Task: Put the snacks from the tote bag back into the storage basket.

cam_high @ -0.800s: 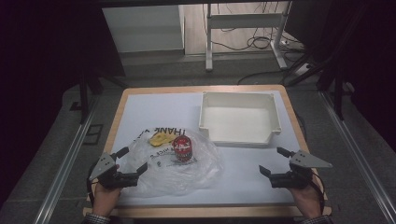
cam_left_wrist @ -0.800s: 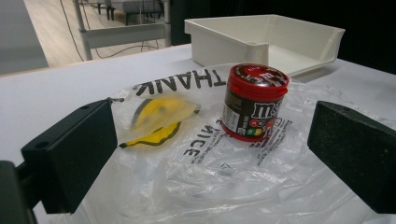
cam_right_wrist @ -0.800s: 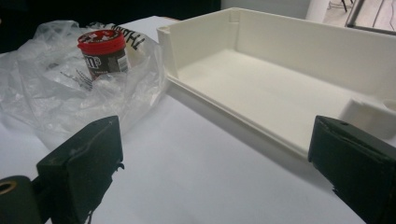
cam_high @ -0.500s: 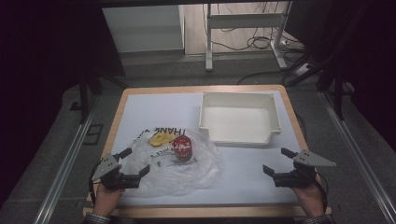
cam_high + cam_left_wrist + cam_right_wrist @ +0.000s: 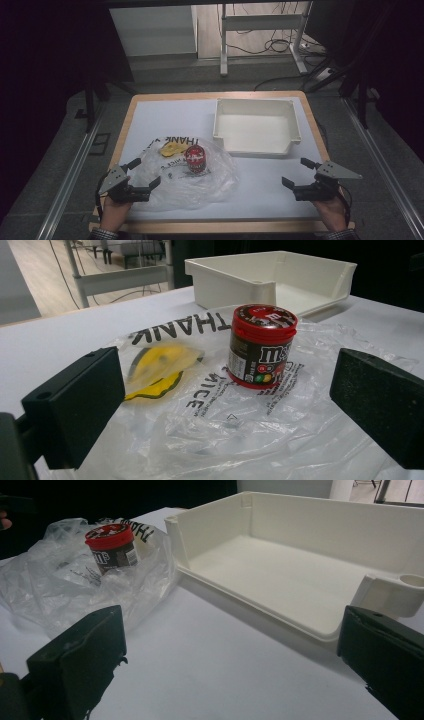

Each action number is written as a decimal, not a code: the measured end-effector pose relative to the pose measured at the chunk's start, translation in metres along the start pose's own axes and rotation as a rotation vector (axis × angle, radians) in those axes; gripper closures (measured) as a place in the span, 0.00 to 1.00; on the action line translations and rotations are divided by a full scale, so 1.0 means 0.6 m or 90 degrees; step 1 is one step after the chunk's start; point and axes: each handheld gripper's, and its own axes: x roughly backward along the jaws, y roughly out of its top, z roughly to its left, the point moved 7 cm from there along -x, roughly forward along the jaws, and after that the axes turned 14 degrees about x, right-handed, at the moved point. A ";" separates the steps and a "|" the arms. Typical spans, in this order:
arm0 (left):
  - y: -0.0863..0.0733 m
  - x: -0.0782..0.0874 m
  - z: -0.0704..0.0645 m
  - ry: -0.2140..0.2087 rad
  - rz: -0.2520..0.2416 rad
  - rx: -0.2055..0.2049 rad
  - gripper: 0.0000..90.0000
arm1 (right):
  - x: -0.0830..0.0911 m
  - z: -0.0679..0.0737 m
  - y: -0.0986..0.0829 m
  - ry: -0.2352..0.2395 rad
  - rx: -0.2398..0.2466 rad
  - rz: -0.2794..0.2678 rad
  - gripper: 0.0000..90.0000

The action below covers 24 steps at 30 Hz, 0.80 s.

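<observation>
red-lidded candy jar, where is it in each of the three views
High view: the candy jar stands left of centre on the plastic bag.
Left gripper view: upper middle, between the jaws.
Right gripper view: upper left.
Shared landmark: the white tray behind or beside it.

I count one red-lidded candy jar (image 5: pixel 195 159), one clear plastic bag (image 5: pixel 190 176), one yellow wrapper (image 5: pixel 171 148), one white tray (image 5: pixel 256 126), one table (image 5: pixel 165 112), and two grippers, left (image 5: pixel 144 177) and right (image 5: pixel 296 173).
</observation>
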 end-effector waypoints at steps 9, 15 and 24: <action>-0.001 -0.001 0.001 0.000 0.001 0.001 0.01 | -0.007 0.002 -0.002 0.013 0.019 0.014 0.00; -0.001 -0.002 0.001 -0.001 0.003 0.001 0.01 | -0.013 0.003 -0.001 0.020 0.027 0.015 0.00; -0.003 -0.003 0.001 -0.002 0.006 0.002 0.01 | -0.025 0.011 0.000 0.033 0.040 0.029 0.00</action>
